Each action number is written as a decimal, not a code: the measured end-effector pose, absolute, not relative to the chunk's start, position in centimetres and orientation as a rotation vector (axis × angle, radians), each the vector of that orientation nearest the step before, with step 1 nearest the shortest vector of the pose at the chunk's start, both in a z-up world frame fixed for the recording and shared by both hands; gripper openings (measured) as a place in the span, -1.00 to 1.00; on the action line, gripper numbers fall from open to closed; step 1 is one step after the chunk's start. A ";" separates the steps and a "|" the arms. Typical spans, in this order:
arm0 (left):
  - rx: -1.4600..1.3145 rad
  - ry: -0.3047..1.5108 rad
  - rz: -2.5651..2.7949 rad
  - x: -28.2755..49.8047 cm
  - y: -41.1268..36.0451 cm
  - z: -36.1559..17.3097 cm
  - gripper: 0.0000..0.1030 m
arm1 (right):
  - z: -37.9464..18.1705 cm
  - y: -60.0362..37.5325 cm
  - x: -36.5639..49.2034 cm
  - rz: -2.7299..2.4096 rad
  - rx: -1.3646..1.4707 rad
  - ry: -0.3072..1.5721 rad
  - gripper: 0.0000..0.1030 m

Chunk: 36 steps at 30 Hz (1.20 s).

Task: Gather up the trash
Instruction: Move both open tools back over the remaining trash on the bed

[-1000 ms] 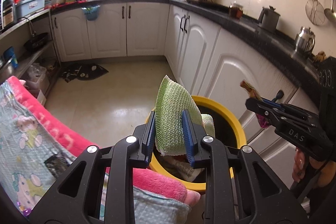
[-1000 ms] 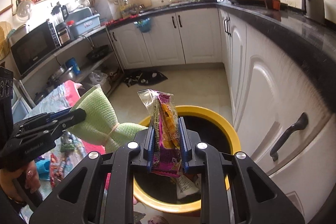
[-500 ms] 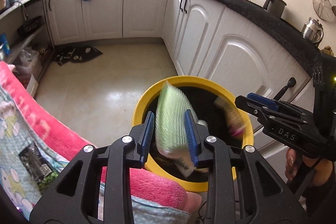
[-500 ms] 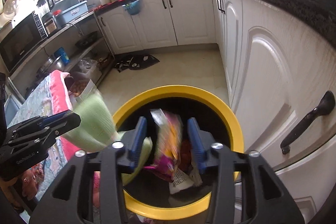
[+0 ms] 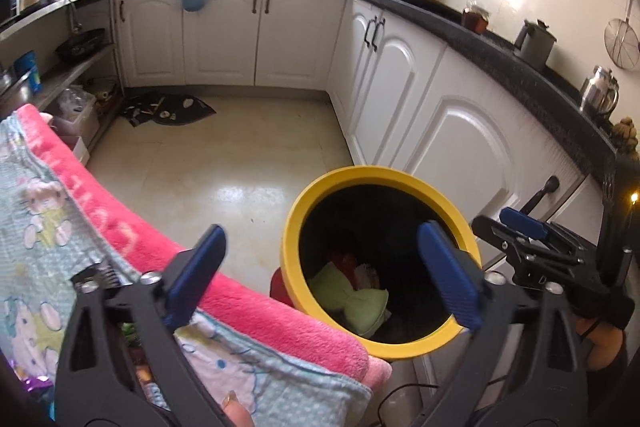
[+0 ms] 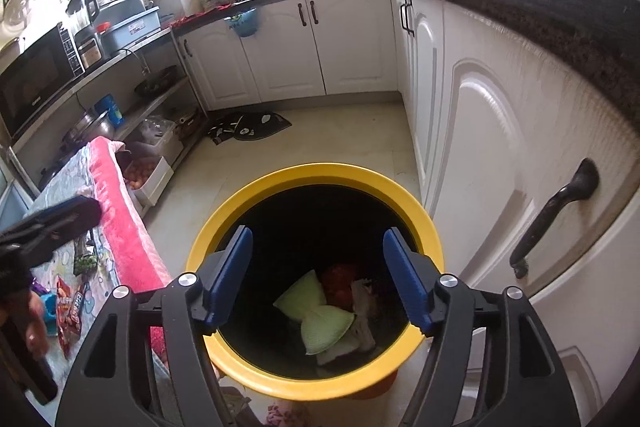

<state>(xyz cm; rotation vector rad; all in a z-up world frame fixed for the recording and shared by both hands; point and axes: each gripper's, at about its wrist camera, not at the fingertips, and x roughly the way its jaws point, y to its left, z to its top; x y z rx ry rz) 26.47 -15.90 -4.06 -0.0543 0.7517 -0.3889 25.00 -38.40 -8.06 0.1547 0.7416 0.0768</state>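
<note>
Green cloth [image 6: 316, 315] inside yellow-rimmed bin [image 6: 316, 175]

Two black plastic grippers, each with twin arms cut through by triangular openings. Left gripper [image 5: 320, 267]: blue ribbed pads [image 5: 448, 271] on the fingertips, silver round screws [image 5: 150, 278] at the finger pivots. Right gripper [image 6: 318, 277]: same blue pads [image 6: 232, 275], same silver screws [image 6: 448, 281]. Thin black cable [image 5: 400, 393] just below the left gripper's right arm.
</note>
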 end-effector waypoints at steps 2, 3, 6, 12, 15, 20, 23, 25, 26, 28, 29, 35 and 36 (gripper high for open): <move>-0.061 0.736 -0.384 25.9 -15.2 -3.5 0.79 | -7.6 -38.2 24.3 0.073 0.146 0.728 0.39; -0.058 0.730 -0.370 25.6 -14.8 -3.2 0.79 | -7.4 -38.1 24.0 0.073 0.144 0.720 0.40; -0.070 0.719 -0.360 24.7 -13.7 -2.5 0.79 | -6.6 -37.7 23.1 0.074 0.139 0.700 0.47; -0.106 0.683 -0.329 22.6 -10.9 -1.0 0.79 | -4.7 -36.3 21.6 0.096 0.118 0.659 0.54; -0.114 0.662 -0.311 21.7 -9.7 -0.3 0.79 | -3.7 -35.5 20.9 0.116 0.112 0.640 0.57; -0.130 0.634 -0.284 20.6 -7.7 0.6 0.79 | -2.4 -34.1 20.1 0.142 0.096 0.612 0.59; -0.145 0.620 -0.271 19.9 -6.5 1.1 0.79 | -1.6 -33.2 19.6 0.158 0.087 0.596 0.60; -0.156 0.610 -0.261 19.5 -5.8 1.3 0.79 | -1.3 -32.6 19.3 0.167 0.081 0.589 0.60; -0.161 0.606 -0.257 19.3 -5.5 1.4 0.79 | -1.1 -32.3 19.2 0.172 0.076 0.585 0.61; -0.169 0.595 -0.246 18.8 -4.7 1.6 0.79 | -0.8 -31.7 19.0 0.181 0.067 0.578 0.61; -0.173 0.591 -0.241 18.6 -4.4 1.7 0.79 | -0.7 -31.4 18.8 0.186 0.062 0.575 0.62; -0.191 0.576 -0.211 17.3 -2.5 1.8 0.79 | 0.1 -29.6 17.9 0.215 0.038 0.558 0.64; -0.193 0.574 -0.204 17.1 -2.2 1.8 0.79 | 0.2 -29.3 17.9 0.219 0.035 0.557 0.64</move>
